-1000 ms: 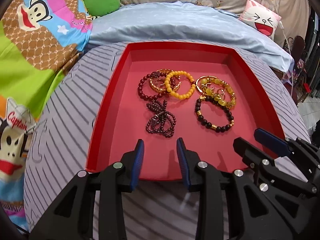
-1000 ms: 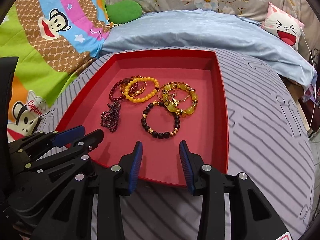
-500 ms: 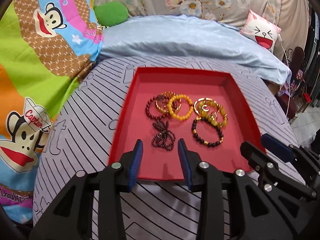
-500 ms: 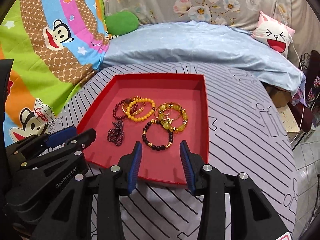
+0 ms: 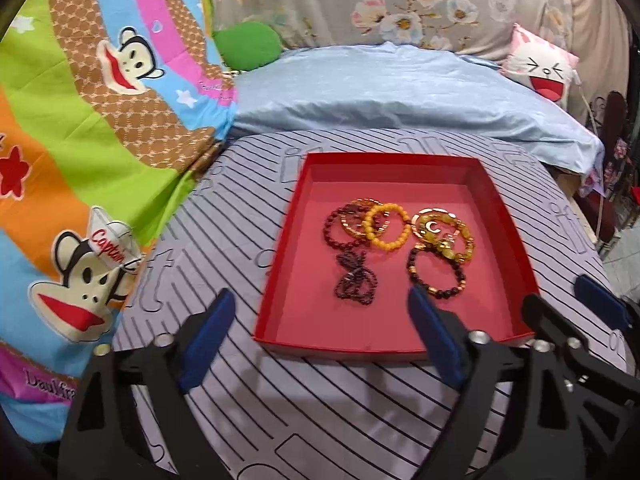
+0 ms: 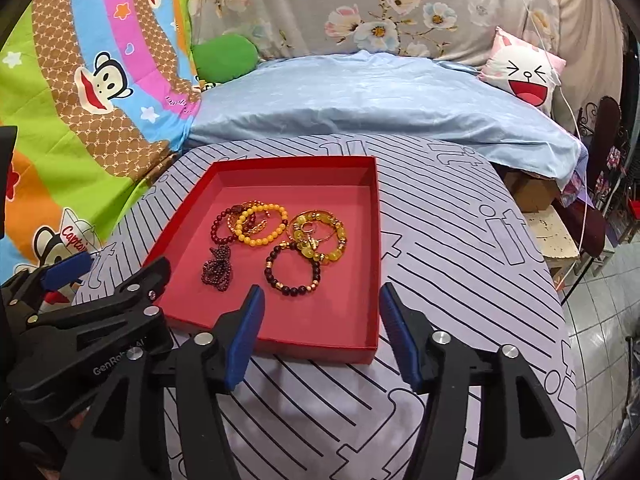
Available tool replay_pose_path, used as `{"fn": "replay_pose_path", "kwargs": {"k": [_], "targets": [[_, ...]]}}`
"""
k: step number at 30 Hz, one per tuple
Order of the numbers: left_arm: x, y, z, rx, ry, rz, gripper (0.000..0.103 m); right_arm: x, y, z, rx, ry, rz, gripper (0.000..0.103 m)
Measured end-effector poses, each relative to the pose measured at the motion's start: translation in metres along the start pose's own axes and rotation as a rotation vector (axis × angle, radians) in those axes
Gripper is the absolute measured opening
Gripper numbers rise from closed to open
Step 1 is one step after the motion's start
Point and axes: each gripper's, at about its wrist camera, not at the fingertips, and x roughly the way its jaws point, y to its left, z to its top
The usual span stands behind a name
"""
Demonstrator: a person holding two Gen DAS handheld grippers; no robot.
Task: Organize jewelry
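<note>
2 grippers hang side by side above the striped tablecloth (image 5: 248, 432), both tilted down toward a red tray (image 5: 280, 264). The left gripper (image 5: 320, 332) has just been opening and its blue pads stand spread wide, with nothing between them; its tips hover over the tray's near rim. The right gripper (image 6: 322, 334) has also just been opening, less far, and its jaws too are parted and hold nothing. In the right wrist view the left gripper sits at 9 o'clock, just beside the tray's near left corner.

The tray lies flat on the cloth and holds all the jewelry in a loose cluster near its middle. A dark red bead bracelet (image 5: 334, 232) lies at 10 o'clock of the cluster, overlapping a gold bangle (image 5: 354, 220) and an orange bead bracelet (image 5: 390, 228). At 2 o'clock a yellow bead bracelet (image 5: 460, 240) lies tangled with gold pieces. A black bead bracelet (image 5: 436, 276) with gold spacers rests at 5 o'clock, touching the yellow one, and a bunched string of small dark beads (image 5: 354, 280) lies at 7 o'clock.
</note>
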Motion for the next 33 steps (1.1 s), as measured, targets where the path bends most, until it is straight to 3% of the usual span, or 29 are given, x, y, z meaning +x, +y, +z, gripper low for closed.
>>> {"fn": "replay_pose_path", "kwargs": {"k": [2, 8, 16, 18, 33], "targets": [[-0.002, 0.004, 0.0, -0.01, -0.003, 0.01, 0.093, -0.003, -0.003, -0.001, 0.007, -0.009, -0.013, 0.07], [-0.005, 0.01, -0.001, -0.024, 0.01, -0.005, 0.096, -0.01, -0.004, 0.001, 0.001, -0.029, -0.04, 0.083], [-0.006, 0.011, -0.006, -0.01, 0.028, 0.003, 0.096, -0.013, -0.001, -0.003, -0.025, -0.029, -0.062, 0.088], [-0.007, 0.012, -0.007, -0.008, 0.022, 0.022, 0.096, -0.015, -0.001, -0.004, -0.022, -0.037, -0.064, 0.097], [-0.004, 0.033, -0.008, -0.043, 0.023, 0.054, 0.096, -0.013, -0.006, -0.001, 0.021, -0.031, -0.066, 0.097]]}}
